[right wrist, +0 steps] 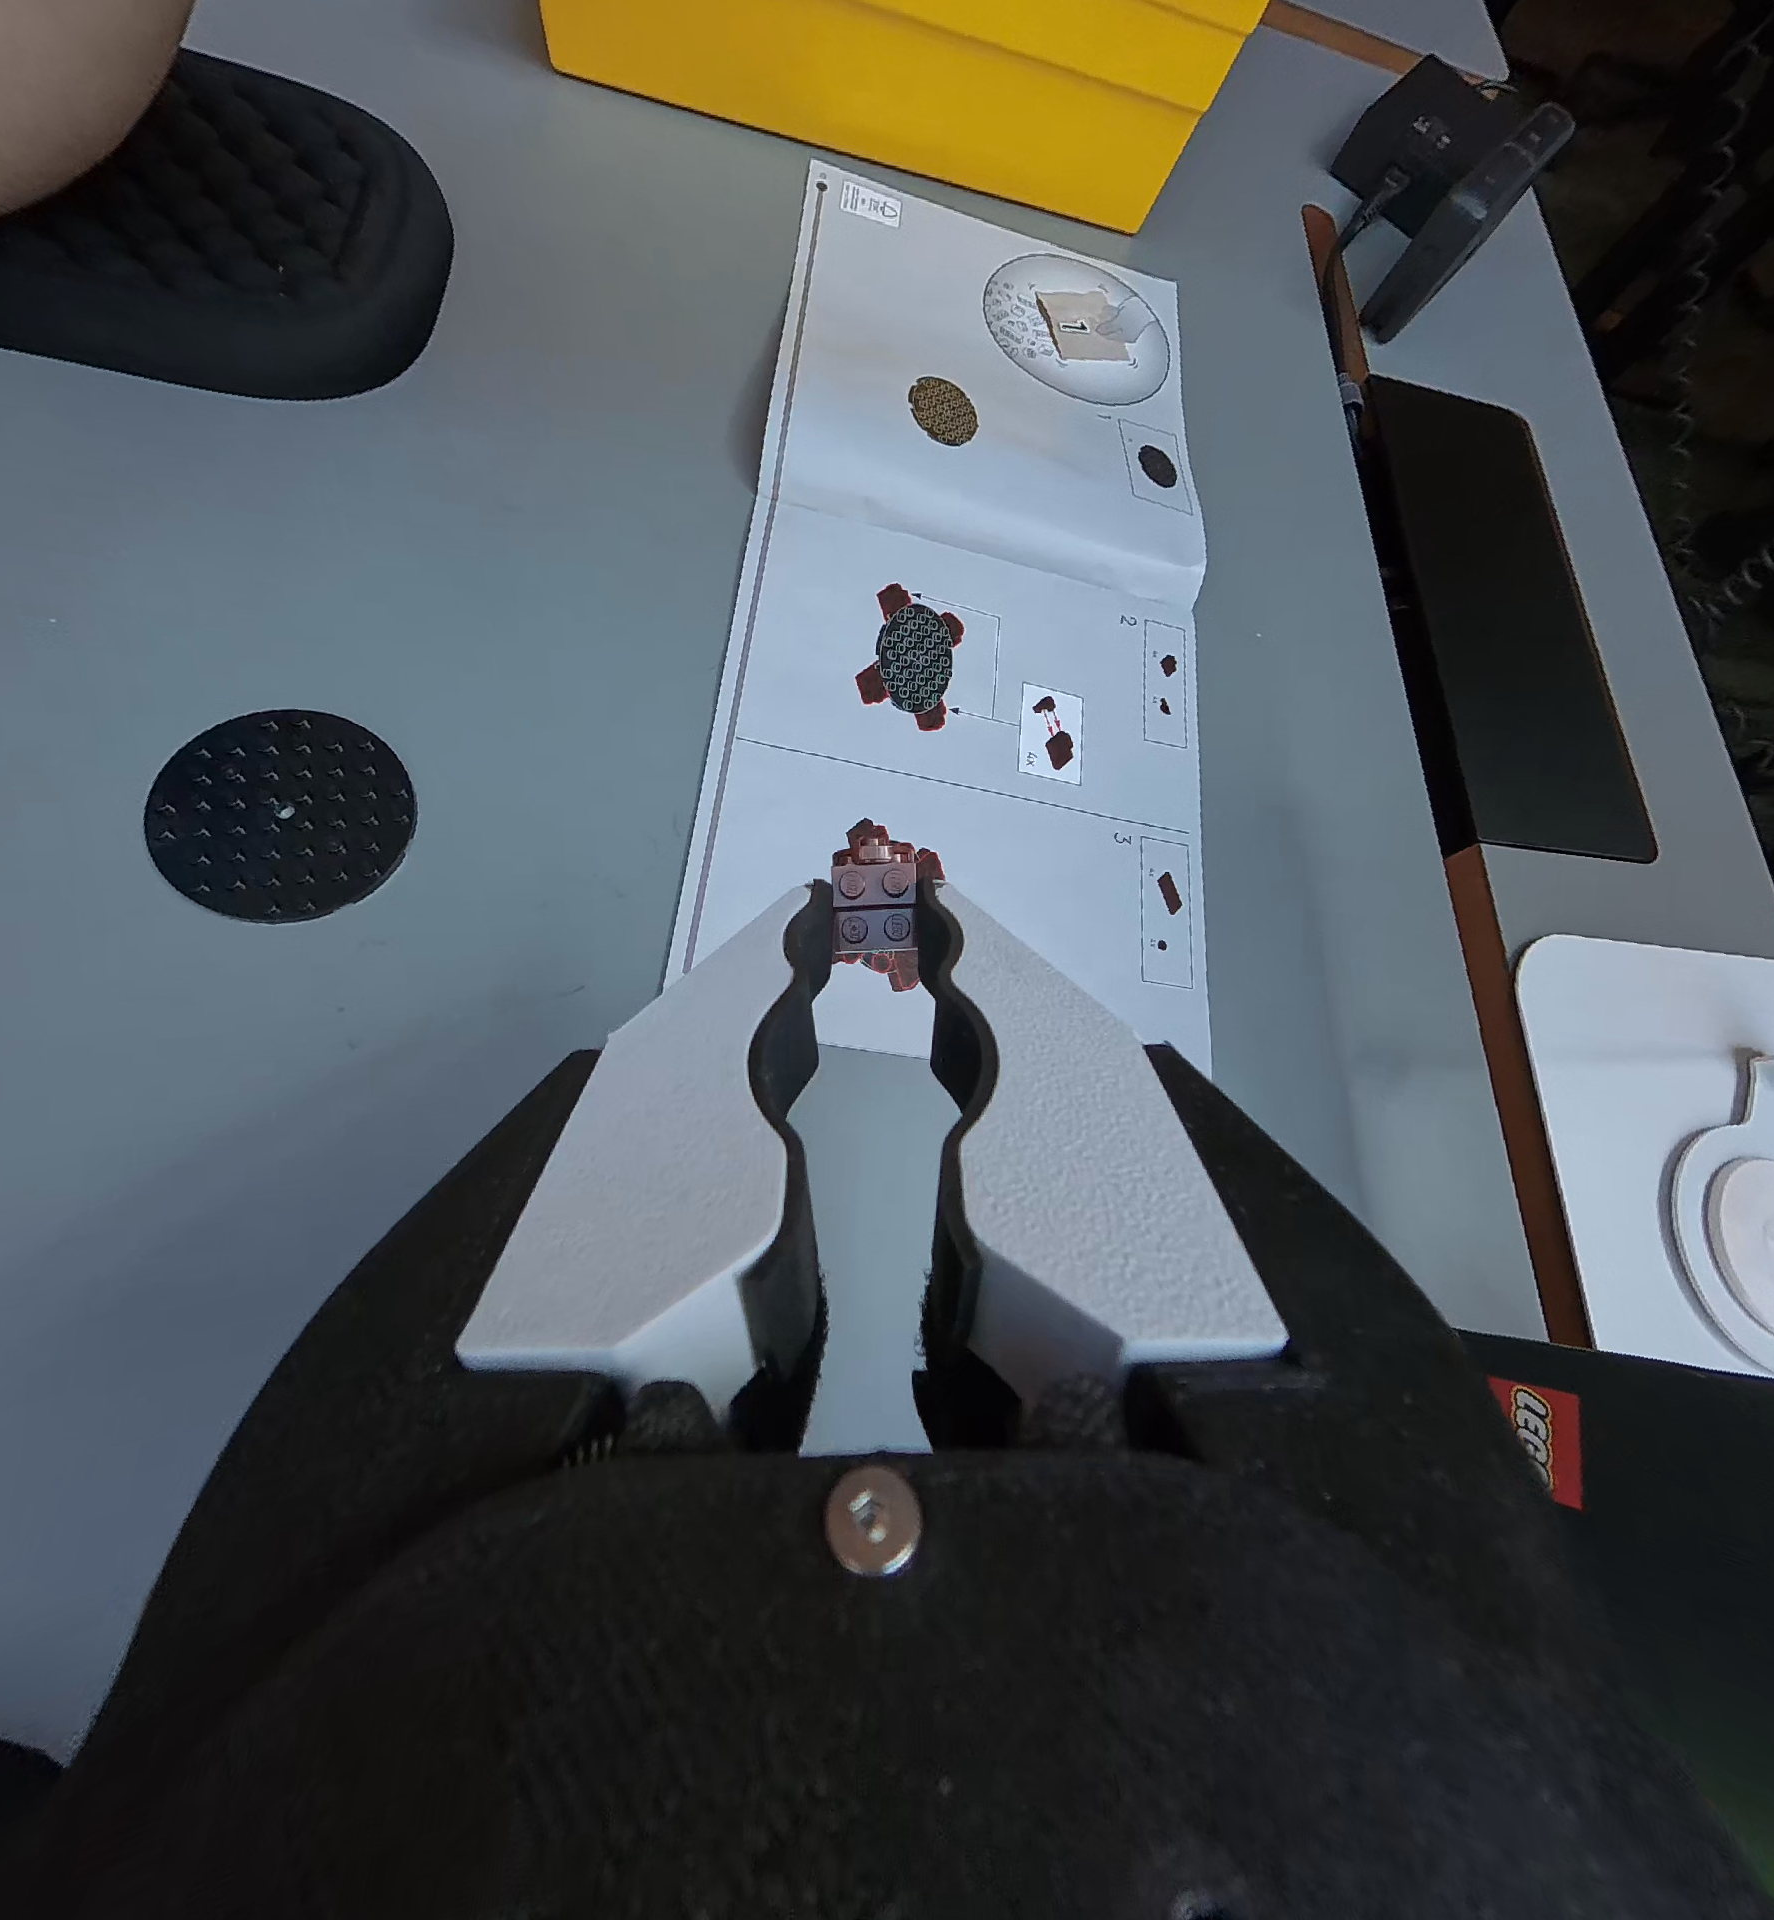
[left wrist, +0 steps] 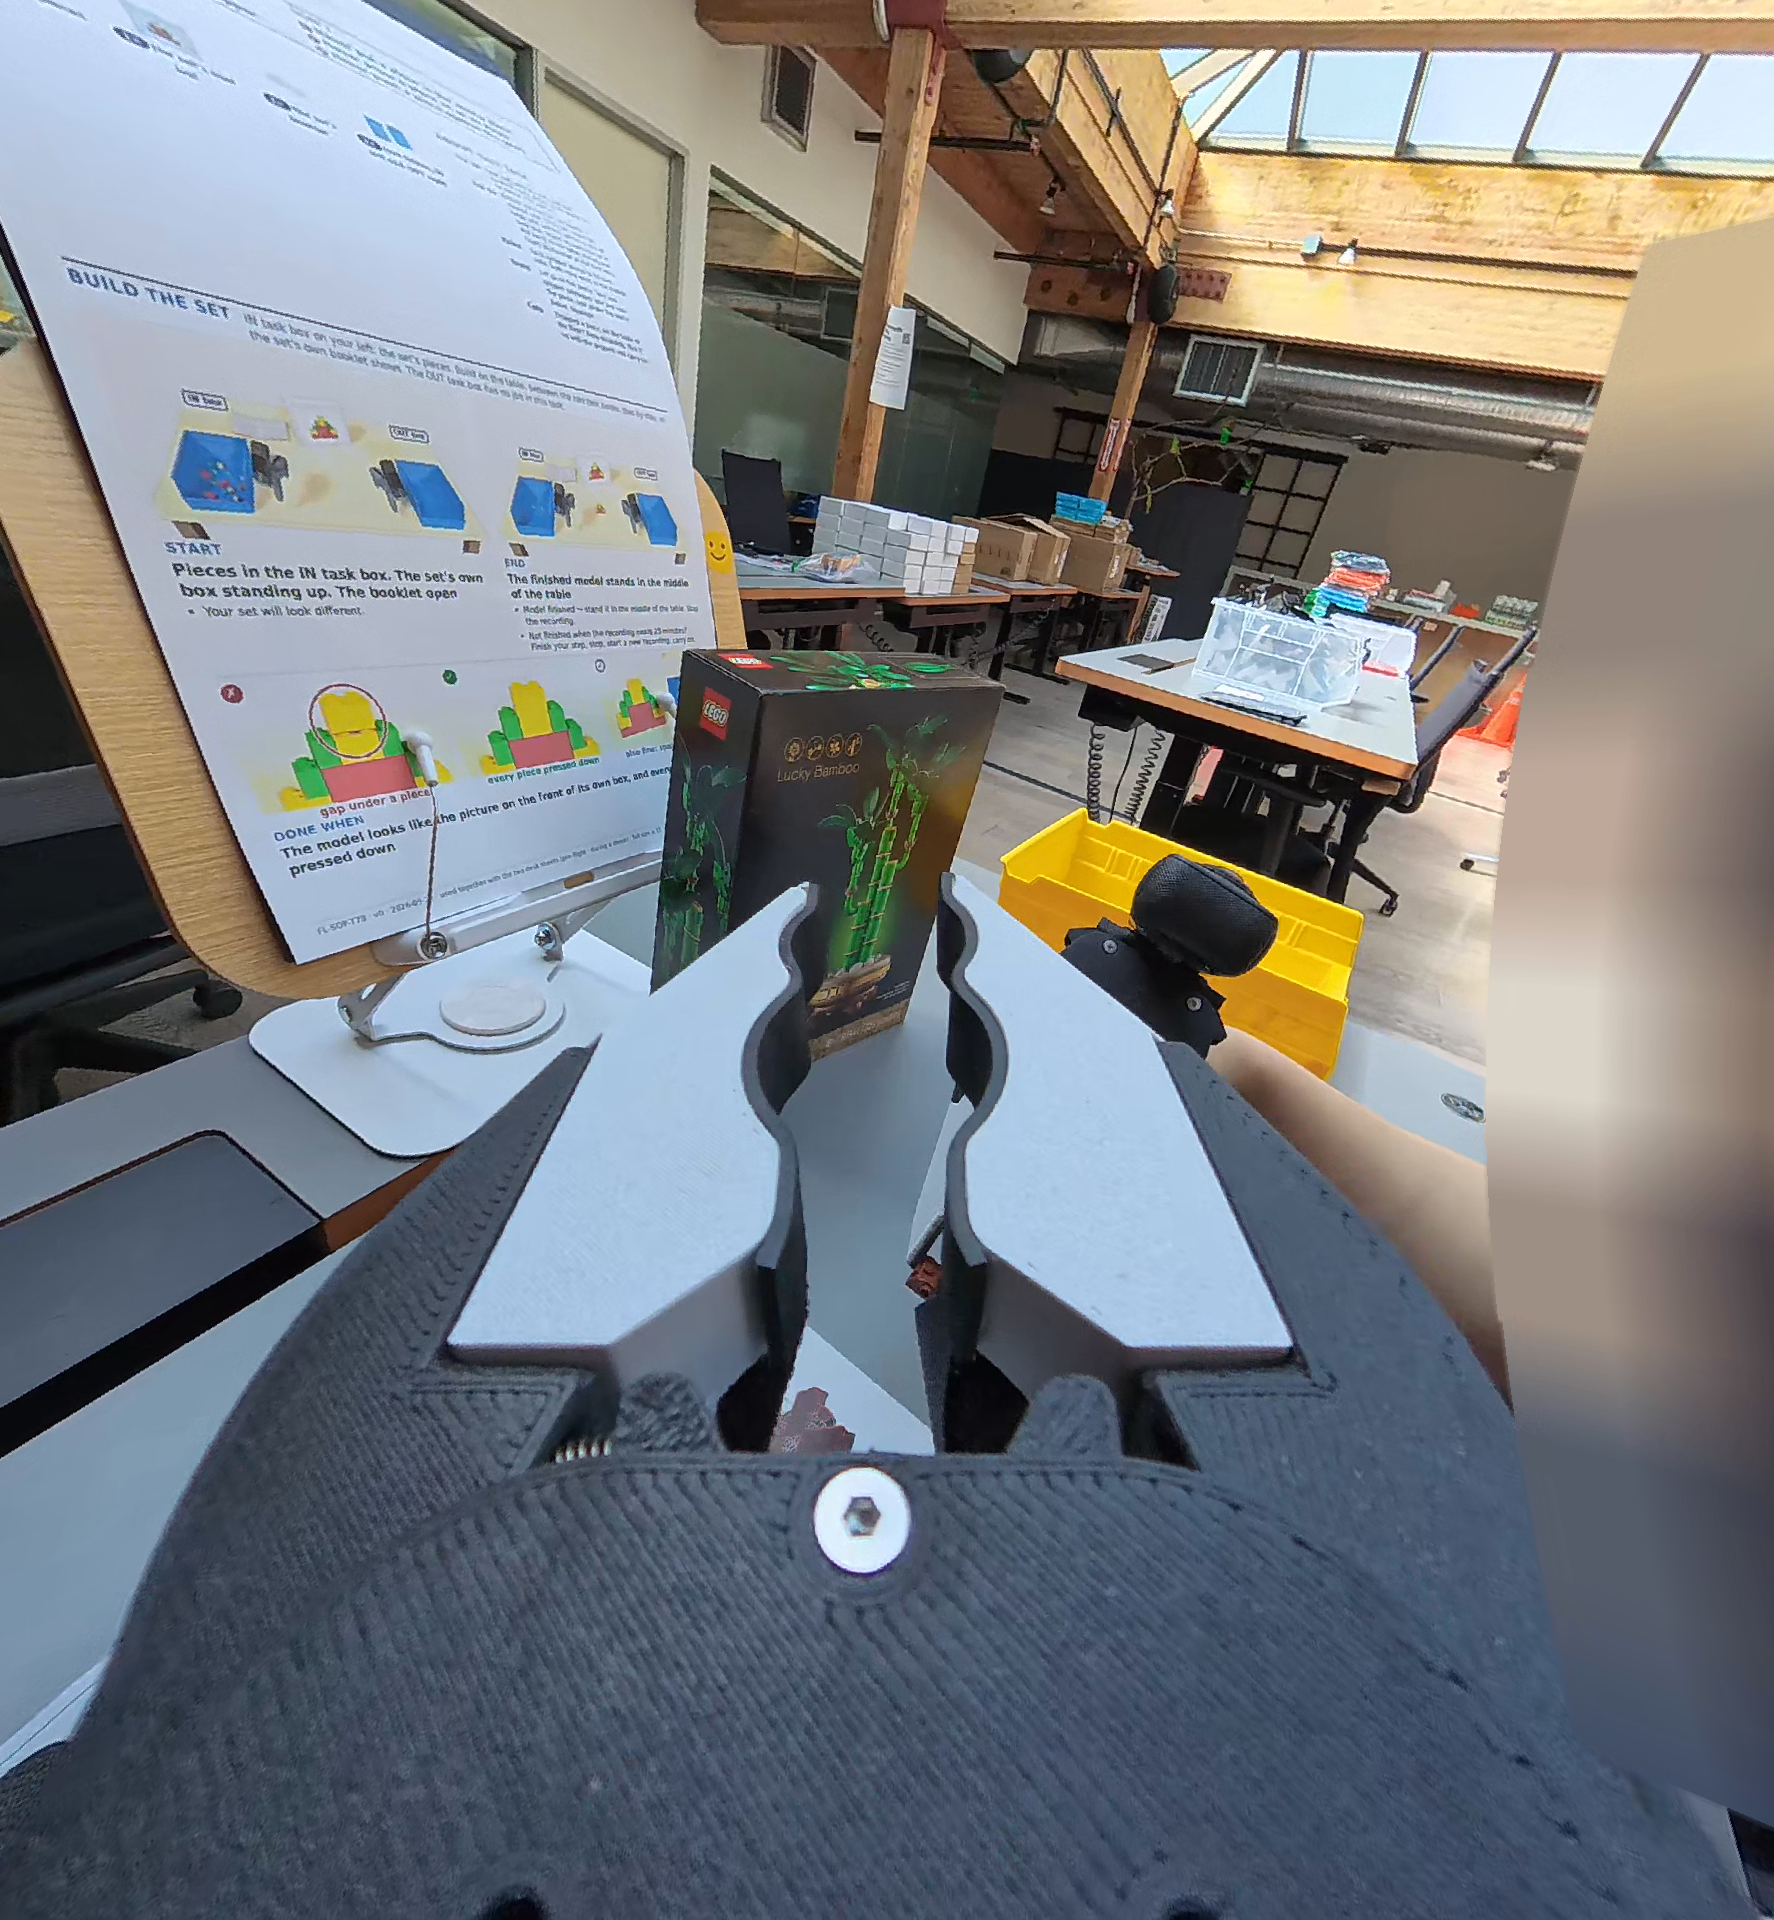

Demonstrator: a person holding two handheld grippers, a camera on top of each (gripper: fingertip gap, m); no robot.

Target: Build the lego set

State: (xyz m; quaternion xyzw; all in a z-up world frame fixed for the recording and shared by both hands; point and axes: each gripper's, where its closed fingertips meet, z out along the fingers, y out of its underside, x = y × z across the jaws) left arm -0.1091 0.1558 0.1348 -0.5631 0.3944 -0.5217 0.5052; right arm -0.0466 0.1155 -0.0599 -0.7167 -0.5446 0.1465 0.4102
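Note:
In the right wrist view my right gripper is shut on a small dark red-brown studded brick, held just above the lowest step picture of the open instruction booklet. A black round studded plate lies alone on the grey table to the left. My left gripper is open with nothing between its tips and points at the upright Lego box. A small brown bit shows low in its gap; I cannot tell what it is. The left gripper's black body shows at the top left.
A yellow bin stands at the booklet's far end and shows beside the box. An instruction sheet on a wooden stand stands left of the box, on a white base. A black pad lies by the table edge. Spacing between my two grippers at the tips: around 20 cm. The left gripper is farther from the black round studded plate, some 30 cm, than the right, some 15 cm.

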